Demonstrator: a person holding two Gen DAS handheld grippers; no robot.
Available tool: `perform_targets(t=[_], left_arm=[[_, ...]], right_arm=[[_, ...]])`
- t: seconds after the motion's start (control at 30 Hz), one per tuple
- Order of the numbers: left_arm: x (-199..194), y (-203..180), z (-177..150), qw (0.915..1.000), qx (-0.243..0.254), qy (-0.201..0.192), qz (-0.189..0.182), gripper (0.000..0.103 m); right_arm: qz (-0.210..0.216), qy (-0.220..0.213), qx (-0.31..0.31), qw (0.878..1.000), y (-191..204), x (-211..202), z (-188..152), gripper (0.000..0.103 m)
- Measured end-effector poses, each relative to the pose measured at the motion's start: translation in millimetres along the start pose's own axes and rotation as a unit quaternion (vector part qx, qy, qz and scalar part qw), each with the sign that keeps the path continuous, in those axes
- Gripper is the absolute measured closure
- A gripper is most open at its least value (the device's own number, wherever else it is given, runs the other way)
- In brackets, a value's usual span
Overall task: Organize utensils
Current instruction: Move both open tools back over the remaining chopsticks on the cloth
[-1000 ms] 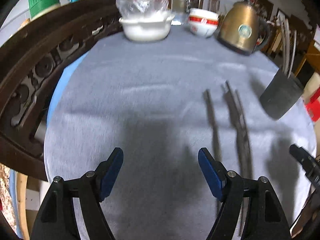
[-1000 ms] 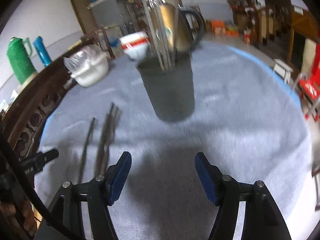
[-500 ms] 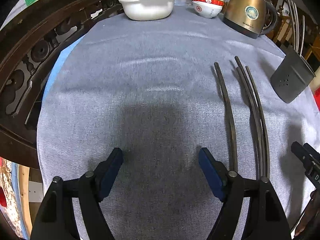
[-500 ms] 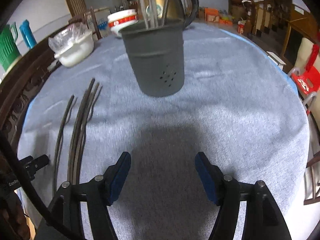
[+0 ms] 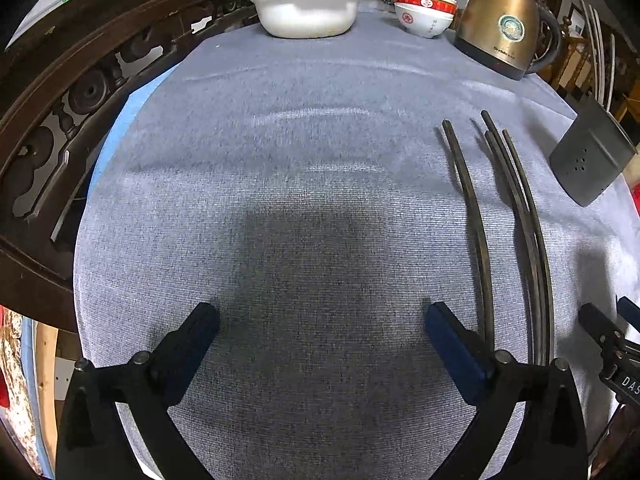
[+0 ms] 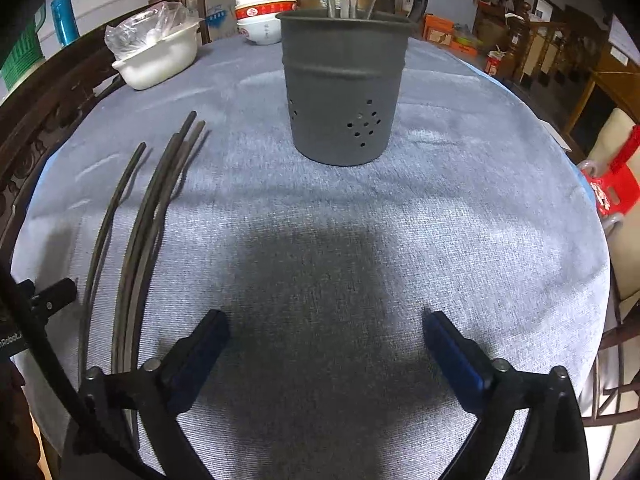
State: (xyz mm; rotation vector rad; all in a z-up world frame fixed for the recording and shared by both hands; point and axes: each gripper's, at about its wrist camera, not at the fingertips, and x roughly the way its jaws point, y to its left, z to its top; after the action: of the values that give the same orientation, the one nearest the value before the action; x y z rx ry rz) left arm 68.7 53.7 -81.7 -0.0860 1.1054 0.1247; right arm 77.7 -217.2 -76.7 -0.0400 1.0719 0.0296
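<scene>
Several dark chopsticks (image 5: 516, 216) lie side by side on the grey cloth, right of my left gripper (image 5: 322, 316); in the right wrist view the chopsticks (image 6: 148, 216) lie left of my right gripper (image 6: 326, 320). A dark grey utensil holder (image 6: 344, 88) stands upright ahead of the right gripper with several utensils in it; the holder (image 5: 588, 156) shows at the far right of the left wrist view. Both grippers' jaws are opening wide over bare cloth, with nothing between them.
A white bowl with a plastic bag (image 5: 306, 12), stacked red-and-white bowls (image 5: 424, 12) and a brass kettle (image 5: 504, 28) stand at the table's far side. A carved dark wooden chair back (image 5: 60, 92) borders the left edge. A red stool (image 6: 616, 184) is beyond the right edge.
Both grippers' jaws have spread wider. Both have sunk toward the cloth and tilted further down, so the table fills more of each view.
</scene>
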Motion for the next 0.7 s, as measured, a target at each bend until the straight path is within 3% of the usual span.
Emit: perform_targets(t=[0.23, 0.4, 0.47, 0.7], left_arm=[[-4.1, 8.0, 9.4, 0.9997, -0.017, -0.004, -0.019, 0.000], [3.9, 15.9, 12.4, 0.9994, -0.030, 0.014, -0.012, 0.000], [4.3, 12.7, 10.2, 0.9999, -0.013, 0.008, 0.007, 0.000], [-0.2, 10.3, 5.1, 0.9999, -0.014, -0.004, 0.008, 0.000]], right_arm=[[-0.003, 0.008, 0.005, 1.000, 0.5, -4.5, 0.1, 0.000], [0.001, 0.014, 0.015, 1.000, 0.2, -6.1, 4.0, 0.000], [0.001, 0.017, 0.015, 1.000, 0.5, -4.4, 4.8, 0.000], [0.001, 0.020, 0.001, 1.000, 3.5, -3.6, 6.2, 0.000]])
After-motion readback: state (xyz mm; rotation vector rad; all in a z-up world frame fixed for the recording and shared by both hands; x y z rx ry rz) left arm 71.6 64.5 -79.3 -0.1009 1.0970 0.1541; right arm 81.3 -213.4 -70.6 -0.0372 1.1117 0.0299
